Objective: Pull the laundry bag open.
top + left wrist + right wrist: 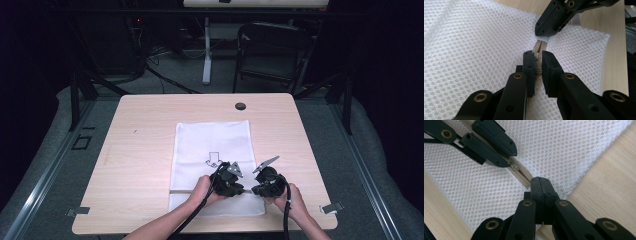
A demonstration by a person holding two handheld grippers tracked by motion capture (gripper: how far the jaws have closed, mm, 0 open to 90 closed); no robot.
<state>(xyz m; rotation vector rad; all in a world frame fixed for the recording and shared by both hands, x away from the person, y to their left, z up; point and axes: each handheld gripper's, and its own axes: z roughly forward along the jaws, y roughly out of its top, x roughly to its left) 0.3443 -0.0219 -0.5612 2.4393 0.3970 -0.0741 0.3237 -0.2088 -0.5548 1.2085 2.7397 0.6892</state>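
Pinching the zipper [538,53] of the limp, light mesh bag [212,145], the left claw [538,65] clamped its tape; beside it, the right claw [540,185] gripped the zipper's end.

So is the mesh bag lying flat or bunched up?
Flat: the mesh bag lies spread on the table, both grippers clamped along its zipper.

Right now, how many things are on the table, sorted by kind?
White mesh bag with a beige zipper: 1
Black grippers, left gripper and right gripper, both clamped on the zipper: 2
Total: 3
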